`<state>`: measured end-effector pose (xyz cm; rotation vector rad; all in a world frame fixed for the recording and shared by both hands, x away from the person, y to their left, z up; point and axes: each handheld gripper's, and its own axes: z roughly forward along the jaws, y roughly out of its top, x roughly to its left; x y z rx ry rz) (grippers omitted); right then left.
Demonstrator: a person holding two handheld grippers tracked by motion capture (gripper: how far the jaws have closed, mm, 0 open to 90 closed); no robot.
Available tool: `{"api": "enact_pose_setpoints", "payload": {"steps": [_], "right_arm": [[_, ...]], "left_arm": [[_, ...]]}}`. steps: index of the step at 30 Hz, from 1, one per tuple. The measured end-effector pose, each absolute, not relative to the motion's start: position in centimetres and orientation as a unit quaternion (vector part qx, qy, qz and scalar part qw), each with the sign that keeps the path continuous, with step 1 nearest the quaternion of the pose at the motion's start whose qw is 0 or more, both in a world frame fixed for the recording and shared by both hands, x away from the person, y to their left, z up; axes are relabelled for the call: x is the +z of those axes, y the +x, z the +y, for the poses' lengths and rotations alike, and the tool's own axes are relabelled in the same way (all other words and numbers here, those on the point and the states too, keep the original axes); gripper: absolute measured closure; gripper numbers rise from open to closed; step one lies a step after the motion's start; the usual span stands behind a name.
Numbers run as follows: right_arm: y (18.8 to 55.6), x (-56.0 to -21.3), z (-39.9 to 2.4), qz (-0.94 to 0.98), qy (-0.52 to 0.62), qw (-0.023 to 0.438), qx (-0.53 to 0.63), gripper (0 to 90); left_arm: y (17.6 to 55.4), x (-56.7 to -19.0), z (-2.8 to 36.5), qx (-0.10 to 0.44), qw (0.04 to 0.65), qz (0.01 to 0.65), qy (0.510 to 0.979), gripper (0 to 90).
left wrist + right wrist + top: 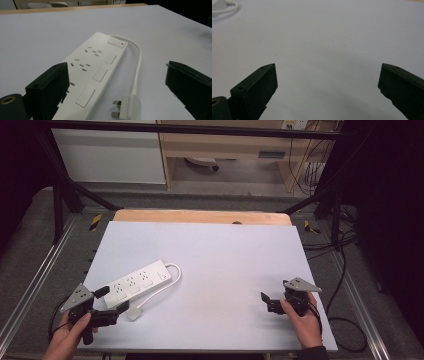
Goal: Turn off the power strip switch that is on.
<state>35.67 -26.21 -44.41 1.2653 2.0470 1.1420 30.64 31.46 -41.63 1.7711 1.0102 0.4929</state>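
**Both grippers wide at the near edge**

The white power strip (136, 282) lies left of centre on the white tabletop (225, 255), bare surface spreading to its right. The left gripper (111, 301), jaws wide, straddles the strip's near end and plug (130, 105). The right gripper (265, 300) hovers well right, jaws wide, holding nothing. No readable writing.

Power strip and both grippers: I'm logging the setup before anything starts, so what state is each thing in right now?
Power strip: flat on the table, sockets up and empty.
Plug: unplugged, lying on the table beside the strip, pins bare.
Cord: looped from the strip's switch end back to the plug.
Left gripper: open, holding nothing, at the strip's near end.
Right gripper: open, holding nothing, over bare table.
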Motion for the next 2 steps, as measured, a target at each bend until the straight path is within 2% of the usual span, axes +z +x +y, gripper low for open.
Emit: {"api": "enact_pose_setpoints", "payload": {"steps": [2], "right_arm": [[36.27, -45.01, -25.95, 0.758, 0.464, 0.234, 0.395, 2.6]], "left_arm": [[30.61, -41.64, 30.97, 0.204, 0.497, 0.411, 0.737, 5.5]]}}
